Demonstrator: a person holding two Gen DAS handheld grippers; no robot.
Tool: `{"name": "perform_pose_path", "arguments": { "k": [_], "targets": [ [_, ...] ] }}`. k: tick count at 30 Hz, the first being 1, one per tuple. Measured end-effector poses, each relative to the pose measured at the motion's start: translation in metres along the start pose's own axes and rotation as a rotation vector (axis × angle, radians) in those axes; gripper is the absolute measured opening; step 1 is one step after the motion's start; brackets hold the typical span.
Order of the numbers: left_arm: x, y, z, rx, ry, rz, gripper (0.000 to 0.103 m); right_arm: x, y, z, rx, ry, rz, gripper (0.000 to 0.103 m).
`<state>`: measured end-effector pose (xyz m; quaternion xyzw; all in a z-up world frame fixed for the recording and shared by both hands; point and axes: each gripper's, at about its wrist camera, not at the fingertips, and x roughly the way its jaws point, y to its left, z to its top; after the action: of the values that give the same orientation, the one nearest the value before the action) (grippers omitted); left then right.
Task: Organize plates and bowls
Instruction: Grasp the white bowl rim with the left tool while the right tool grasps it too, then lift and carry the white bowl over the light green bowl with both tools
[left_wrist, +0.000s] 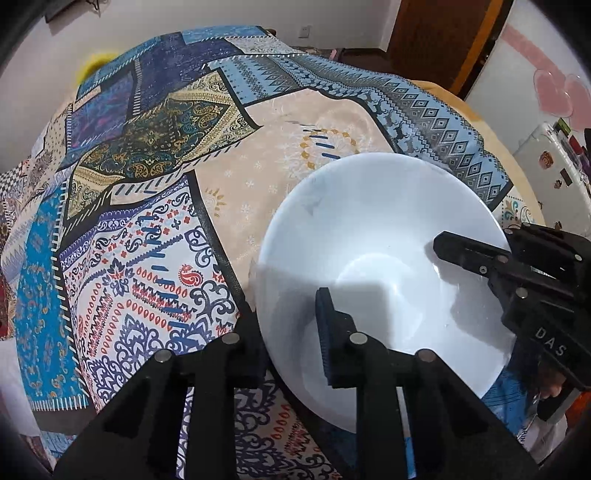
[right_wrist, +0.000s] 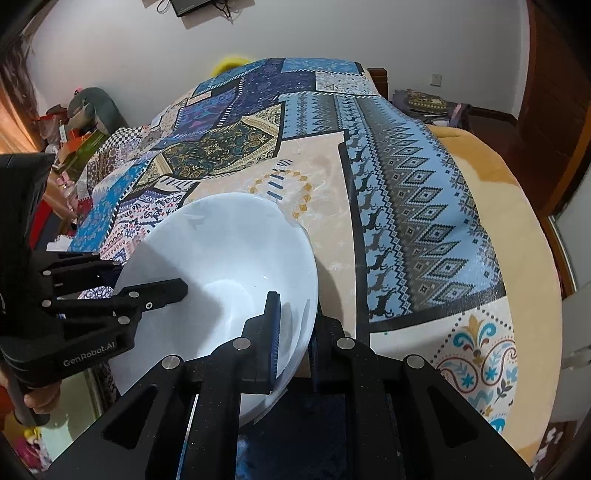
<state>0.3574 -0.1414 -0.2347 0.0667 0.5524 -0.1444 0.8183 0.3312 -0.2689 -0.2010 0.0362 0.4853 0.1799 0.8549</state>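
The white bowl (left_wrist: 373, 266) is the centre of everything here: it sits tilted above the patterned cloth (left_wrist: 147, 229), with its far rim over the beige patch of the cloth and its near rim lifted toward the two claws. The right gripper (right_wrist: 295, 343) pinches the bowl's rim on its own side, one finger inside the bowl and one outside, pressed together on the thin wall. The left gripper (left_wrist: 288, 336) takes the opposite side of the rim in the same way, one pad inside the bowl and the other finger outside and mostly hidden by the wall; it looks closed on the rim, but how firmly the pads press I cannot tell. The risk, in my judgement, comes from the smooth glazed surface and the narrow edge holds: if the two hands pull apart or twist differently, the rim can slide out of one claw and the bowl can swing and drop onto the cloth. A hard squeeze on such a thin edge could also chip it. No plates and no other bowls show near this bowl.
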Motion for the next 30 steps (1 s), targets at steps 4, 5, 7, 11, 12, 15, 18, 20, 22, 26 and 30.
{"name": "perform_pose_path", "arguments": {
  "k": [4,5,7,11,12,15,18,20,22,26,30],
  "targets": [
    [-0.005,0.004,-0.001,-0.036,-0.001,-0.020,0.022,-0.007,0.004,-0.003,0.013,-0.010,0.005,0.012],
    [-0.007,0.005,-0.002,-0.042,-0.003,-0.021,0.022,-0.009,0.006,-0.004,0.011,-0.010,0.005,0.012],
    [-0.012,0.006,-0.004,-0.049,-0.007,-0.024,0.022,-0.012,0.010,-0.005,0.007,-0.011,0.008,0.012],
    [-0.024,0.008,-0.011,-0.054,-0.015,-0.029,0.022,-0.024,0.019,-0.007,-0.004,-0.028,0.006,0.012],
    [-0.027,0.007,-0.013,-0.053,-0.019,-0.027,0.021,-0.027,0.023,-0.007,-0.007,-0.036,0.003,0.012],
    [-0.040,0.008,-0.020,-0.056,-0.036,-0.024,0.020,-0.036,0.030,-0.008,-0.016,-0.054,0.000,0.012],
    [-0.057,0.009,-0.028,-0.063,-0.060,-0.027,0.020,-0.044,0.038,-0.009,-0.027,-0.068,-0.004,0.012],
    [-0.066,0.010,-0.032,-0.069,-0.075,-0.026,0.020,-0.048,0.043,-0.010,-0.030,-0.076,-0.003,0.012],
    [-0.075,0.011,-0.035,-0.075,-0.089,-0.027,0.020,-0.053,0.049,-0.010,-0.027,-0.088,0.001,0.012],
    [-0.096,0.014,-0.045,-0.087,-0.120,-0.025,0.020,-0.063,0.060,-0.010,-0.035,-0.107,0.011,0.012],
    [-0.117,0.019,-0.057,-0.096,-0.152,-0.011,0.020,-0.073,0.077,-0.011,-0.058,-0.129,0.018,0.012]
  ]
}}
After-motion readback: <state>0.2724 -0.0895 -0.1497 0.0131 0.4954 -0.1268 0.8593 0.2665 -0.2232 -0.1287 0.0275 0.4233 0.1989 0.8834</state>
